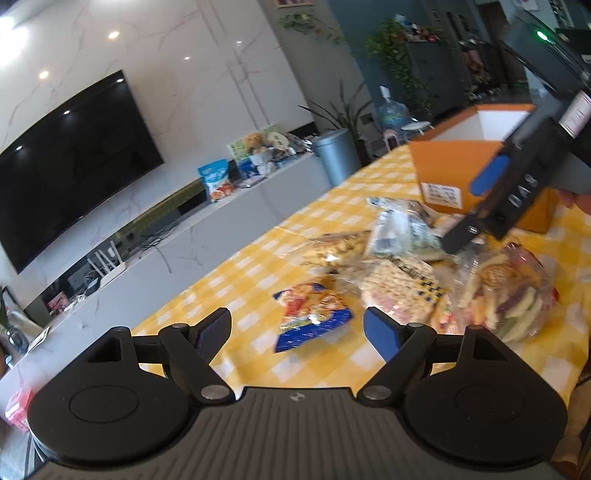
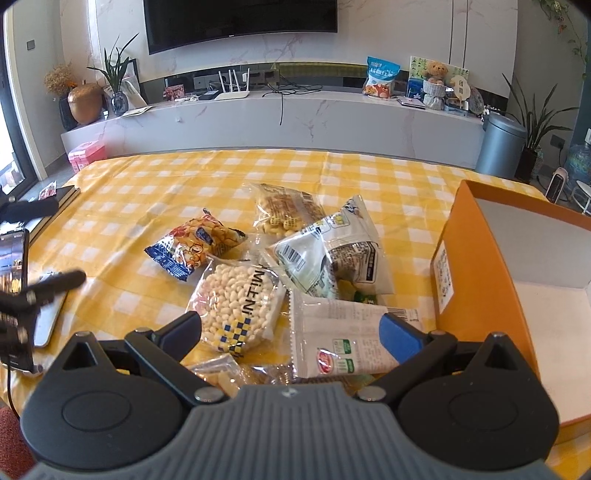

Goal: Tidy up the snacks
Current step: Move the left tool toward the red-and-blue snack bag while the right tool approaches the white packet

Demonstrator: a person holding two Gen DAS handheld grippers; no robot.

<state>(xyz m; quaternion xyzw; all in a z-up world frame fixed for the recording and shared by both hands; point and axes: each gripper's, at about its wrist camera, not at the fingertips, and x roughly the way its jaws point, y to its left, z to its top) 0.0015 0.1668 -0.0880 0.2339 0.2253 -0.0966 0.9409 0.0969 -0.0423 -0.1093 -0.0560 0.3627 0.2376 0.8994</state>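
Several snack packs lie in a heap on the yellow checked tablecloth point(image 2: 147, 192). A blue and orange packet point(image 2: 192, 249) lies left, a clear MiNi puff bag point(image 2: 236, 306) in the middle, a white pouch point(image 2: 332, 254) and a white flat packet point(image 2: 343, 339) to the right. An open orange box point(image 2: 476, 273) stands at the right, white inside and holding nothing I can see. My right gripper point(image 2: 291, 332) is open just above the near packs. My left gripper point(image 1: 295, 332) is open over the blue and orange packet point(image 1: 310, 314). The right gripper point(image 1: 476, 206) also shows in the left wrist view, above a clear bag of mixed crisps point(image 1: 506, 295).
A phone on a stand point(image 2: 14, 291) and a notebook point(image 2: 55, 206) sit at the table's left edge. Beyond the table are a white TV bench point(image 2: 280, 118), a wall TV point(image 2: 240, 22), a grey bin point(image 2: 500, 146) and plants.
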